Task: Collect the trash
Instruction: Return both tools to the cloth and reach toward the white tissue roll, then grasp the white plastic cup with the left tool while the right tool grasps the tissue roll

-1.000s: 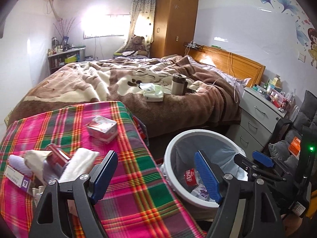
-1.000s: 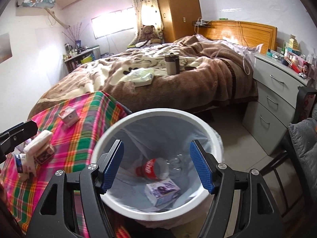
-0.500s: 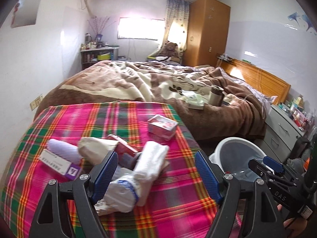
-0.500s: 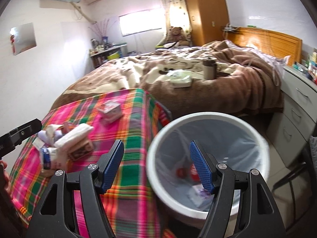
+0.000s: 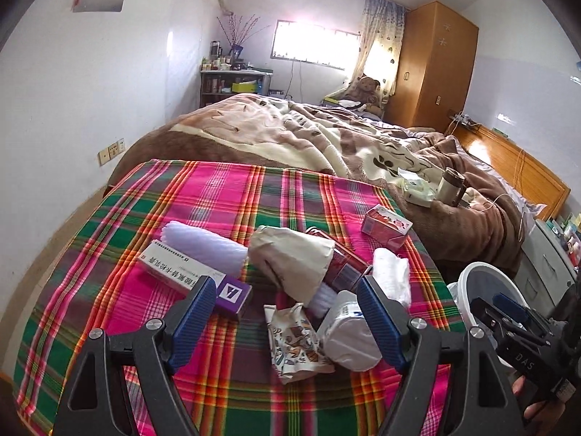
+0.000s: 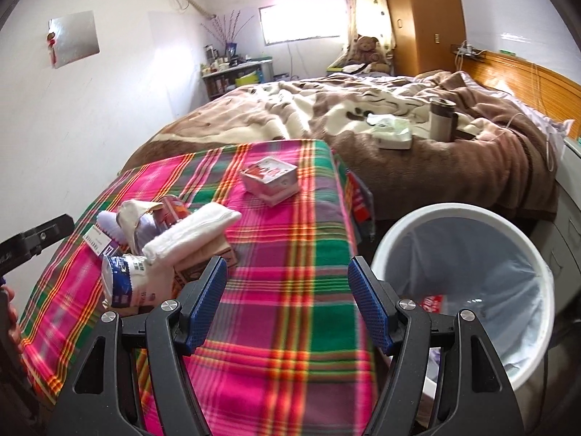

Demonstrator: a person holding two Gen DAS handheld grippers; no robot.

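Note:
Trash lies piled on a table under a pink and green plaid cloth (image 5: 218,196). The pile holds a white and purple box (image 5: 192,276), a beige paper bag (image 5: 294,254), a folded white cloth (image 5: 392,276), a patterned wrapper (image 5: 294,341) and a white bottle (image 5: 348,338). A small pink box (image 5: 386,227) sits apart, farther back. My left gripper (image 5: 285,309) hangs open just above the wrapper and bottle, holding nothing. My right gripper (image 6: 288,290) is open and empty over bare cloth (image 6: 290,247), with the pile (image 6: 163,239) to its left and the pink box (image 6: 270,180) ahead.
A white bin (image 6: 454,210) with a liner stands on the floor right of the table, a red-labelled bottle (image 6: 432,303) inside it. Behind the table is a bed with a brown blanket (image 6: 399,167), carrying a tumbler (image 6: 441,118) and a tissue pack (image 6: 394,134). Drawers stand at far right.
Both views have swung left, away from the bin. My left gripper went from the table's edge to over the trash pile. My right gripper left the bin's mouth for the cloth. Both stayed open.

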